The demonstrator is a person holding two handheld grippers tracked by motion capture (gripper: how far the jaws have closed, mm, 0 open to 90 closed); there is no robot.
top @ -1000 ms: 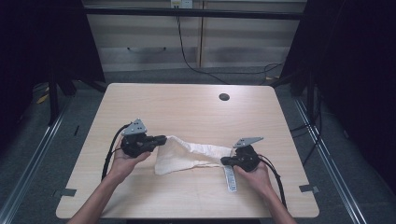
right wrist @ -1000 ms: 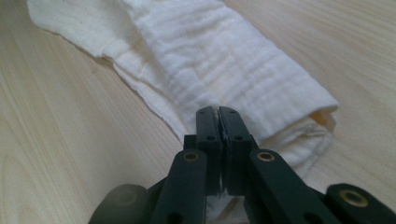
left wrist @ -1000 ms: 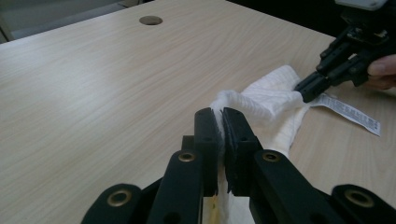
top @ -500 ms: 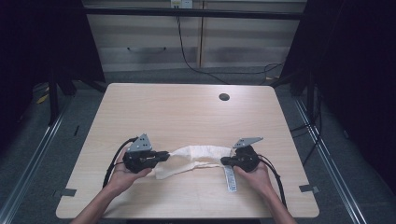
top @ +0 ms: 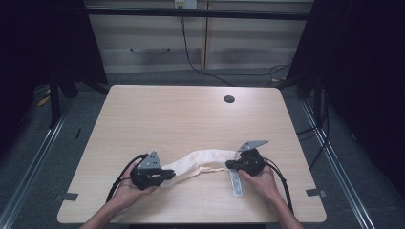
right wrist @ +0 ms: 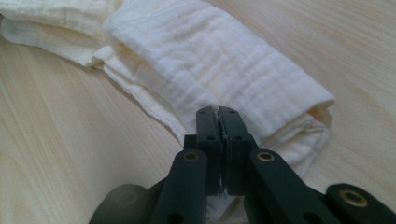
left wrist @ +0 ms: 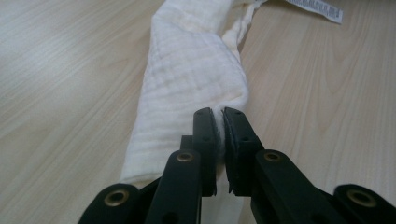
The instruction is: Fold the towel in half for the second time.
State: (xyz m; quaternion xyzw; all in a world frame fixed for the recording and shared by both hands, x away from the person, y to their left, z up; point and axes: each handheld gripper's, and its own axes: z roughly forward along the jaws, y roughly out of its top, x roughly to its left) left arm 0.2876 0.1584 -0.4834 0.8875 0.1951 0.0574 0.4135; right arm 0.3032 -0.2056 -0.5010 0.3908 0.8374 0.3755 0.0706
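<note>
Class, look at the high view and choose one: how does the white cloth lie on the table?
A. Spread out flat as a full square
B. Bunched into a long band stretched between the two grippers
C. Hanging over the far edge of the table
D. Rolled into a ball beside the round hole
B: the white cloth runs as a narrow band from the left gripper to the right gripper, each pinching one end.

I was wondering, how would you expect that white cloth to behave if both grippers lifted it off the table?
The white cloth would probably sag in the middle: it already bends in a loose band between the left gripper and right gripper. Its thin, crinkled weave looks light. Each gripper pinches only a small fold, so the layers might slide or unfold.
</note>
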